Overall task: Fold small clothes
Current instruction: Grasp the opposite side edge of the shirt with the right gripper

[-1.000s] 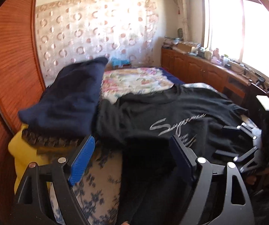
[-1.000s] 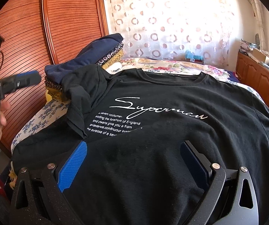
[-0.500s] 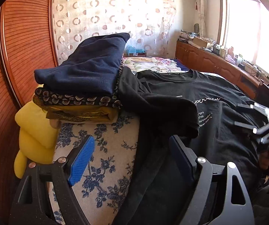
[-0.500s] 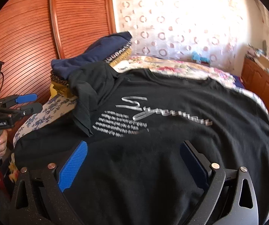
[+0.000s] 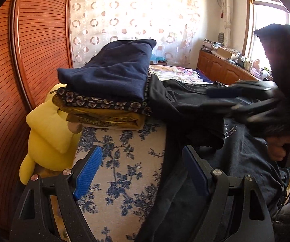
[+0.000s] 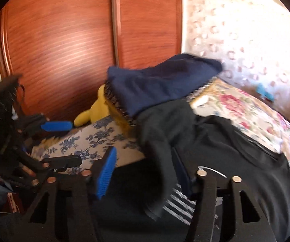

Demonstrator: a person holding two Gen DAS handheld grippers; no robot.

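Well, black t-shirt: spread face up on the bed, print showing, filling the right wrist view from 3 to 6 o'clock.
Sleeve: flipped in over the chest, and its root at 12 o'clock is touching the stack of folded clothes.
Right gripper: jaws have just been closing with that sleeve flap between them. The blue pad at 9 o'clock is clear of the cloth, so I'd say no pinch yet.
Left gripper: spread wide and straddling the shirt's side edge, one pad over bare sheet and the other over black fabric, holding nothing.
Risk 1: the right one bites only the top layer, or too near the cuff, and the fold comes out crooked.
Risk 2: pulling the sleeve drags the stack at 12 o'clock, and the navy piece on top already overhangs, so it could slide off.
Risk 3: the two grippers are close together, so a quick swing could knock them.
Yellow plush toy: wedged at the stack's 9 o'clock against the wardrobe, so nothing there catches a falling pile.
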